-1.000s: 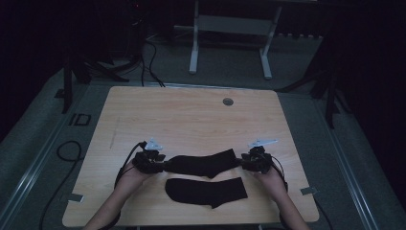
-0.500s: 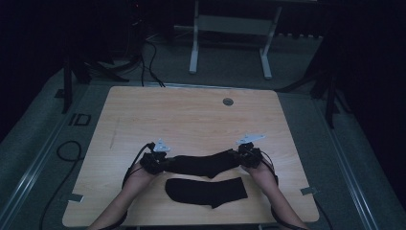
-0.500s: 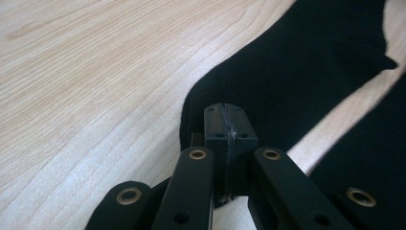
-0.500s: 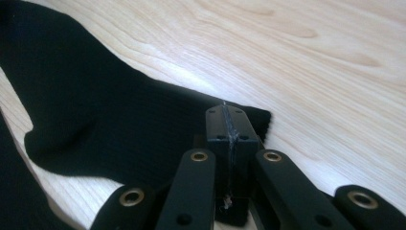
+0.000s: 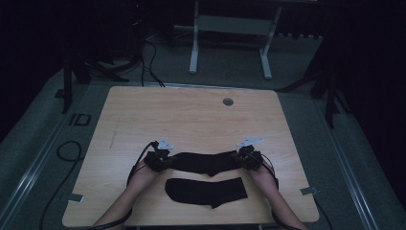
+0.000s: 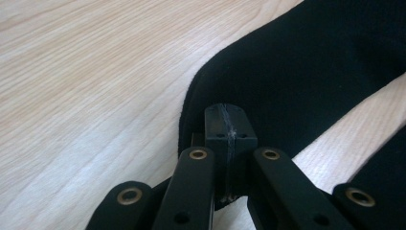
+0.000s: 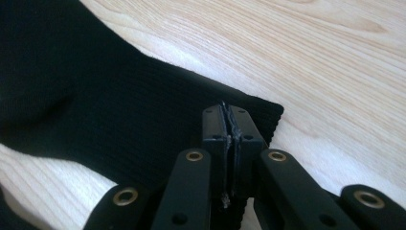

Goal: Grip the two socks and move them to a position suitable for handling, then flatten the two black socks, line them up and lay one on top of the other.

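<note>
— Socks on the bench (image 5: 143, 110)?
— Two. The far sock (image 5: 206, 162) lies stretched between the claws; the near sock (image 5: 206, 191) lies flat just beside it.
— Grip?
— Left claw (image 5: 163, 160) pinches its left end, right claw (image 5: 243, 158) its right cuff, jaws closed.

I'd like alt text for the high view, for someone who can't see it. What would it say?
Seen from above, a person's two hands each hold a tool, the left tool and the right tool, shut on opposite ends of a black sock on a wooden table. A second black sock lies flat just nearer the person, and the room around is dark.
</note>
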Demonstrator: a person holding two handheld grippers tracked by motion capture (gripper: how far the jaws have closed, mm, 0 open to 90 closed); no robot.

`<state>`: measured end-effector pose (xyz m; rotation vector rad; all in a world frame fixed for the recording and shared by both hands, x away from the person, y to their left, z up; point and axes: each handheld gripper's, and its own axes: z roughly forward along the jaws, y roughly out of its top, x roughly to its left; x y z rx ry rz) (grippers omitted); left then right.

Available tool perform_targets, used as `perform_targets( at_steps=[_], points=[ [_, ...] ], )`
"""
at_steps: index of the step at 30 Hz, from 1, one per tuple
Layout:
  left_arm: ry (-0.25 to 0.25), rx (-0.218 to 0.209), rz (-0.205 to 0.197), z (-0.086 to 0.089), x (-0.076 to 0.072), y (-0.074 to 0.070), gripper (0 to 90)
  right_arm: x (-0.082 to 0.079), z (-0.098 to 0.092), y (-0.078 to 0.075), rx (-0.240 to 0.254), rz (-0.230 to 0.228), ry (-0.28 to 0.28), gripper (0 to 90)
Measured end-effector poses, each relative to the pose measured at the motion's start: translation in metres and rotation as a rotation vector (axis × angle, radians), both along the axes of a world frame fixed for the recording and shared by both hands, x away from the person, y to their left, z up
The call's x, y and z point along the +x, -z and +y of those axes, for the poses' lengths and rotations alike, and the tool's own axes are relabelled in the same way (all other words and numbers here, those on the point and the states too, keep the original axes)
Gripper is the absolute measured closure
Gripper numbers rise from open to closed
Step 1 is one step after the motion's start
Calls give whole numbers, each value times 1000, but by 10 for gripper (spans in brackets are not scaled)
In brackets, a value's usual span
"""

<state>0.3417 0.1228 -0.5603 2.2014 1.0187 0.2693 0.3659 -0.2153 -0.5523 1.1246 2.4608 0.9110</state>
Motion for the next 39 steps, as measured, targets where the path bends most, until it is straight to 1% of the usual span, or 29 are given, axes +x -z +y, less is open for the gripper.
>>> perform_targets(
  at_steps=[3,4,7,11,12,13,14,15,16,17,18,19,20,21,22,23,24,25,28,30,31,32,34,35,36,39],
  points=[
    [7,-1,5,-2,-2,0,899,-4,-2,1,-2,-6,-4,866],
    [7,5,3,-3,-2,0,899,-5,-6,1,9,-3,2,866],
    [9,12,-1,-4,-3,-1,899,-6,-8,1,19,1,4,866],
    [10,-3,6,-2,-2,0,898,-6,-6,2,18,-3,3,844],
    [11,-19,1,-2,-3,0,896,-6,-6,1,21,1,1,812],
    [15,-29,2,0,-3,-1,877,-6,-6,0,30,6,-7,778],
    [14,-57,3,2,-5,-4,802,-6,-6,-1,36,10,-14,763],
    [16,-73,0,4,-6,-6,737,-8,-6,-3,36,7,-16,747],
    [11,-94,-3,6,-8,-10,626,-10,-8,-8,61,5,-17,700],
    [23,-120,-10,10,-14,-18,626,-10,-8,-8,61,5,-17,700],
    [27,-113,-17,12,-17,-23,569,-12,-12,-15,84,4,-20,663],
    [27,-108,-25,14,-21,-27,528,-14,-14,-18,87,0,-18,646],
    [34,-106,-23,15,-24,-30,498,-17,-17,-21,92,-10,-18,621],
    [41,-105,-22,18,-28,-33,485,-19,-19,-24,101,-9,-16,598],
    [32,-113,-23,20,-32,-35,470,-23,-21,-26,107,-9,-13,580],
    [31,-127,-13,23,-36,-36,457,-26,-23,-27,109,-10,-11,565],
    [32,-145,4,25,-39,-36,457,-31,-25,-27,114,-6,-11,556],
    [28,-152,14,27,-43,-35,458,-35,-27,-27,115,-1,-13,553],
    [32,-146,49,30,-53,-28,458,-47,-31,-22,102,24,-13,546],
    [40,-151,77,31,-59,-22,459,-54,-33,-18,100,43,-20,542],
    [48,-148,83,31,-61,-19,464,-58,-33,-17,92,54,-23,541],
    [55,-133,88,31,-64,-16,481,-61,-33,-15,87,57,-27,541],
    [70,-119,96,31,-68,-10,496,-68,-34,-12,105,76,-33,542],
    [69,-119,106,31,-69,-8,511,-71,-34,-10,100,82,-42,542],
    [73,-107,113,31,-70,-6,521,-73,-33,-8,91,82,-50,542],
    [83,-100,123,29,-71,-2,570,-78,-32,-1,60,89,-63,563]
  ],
)
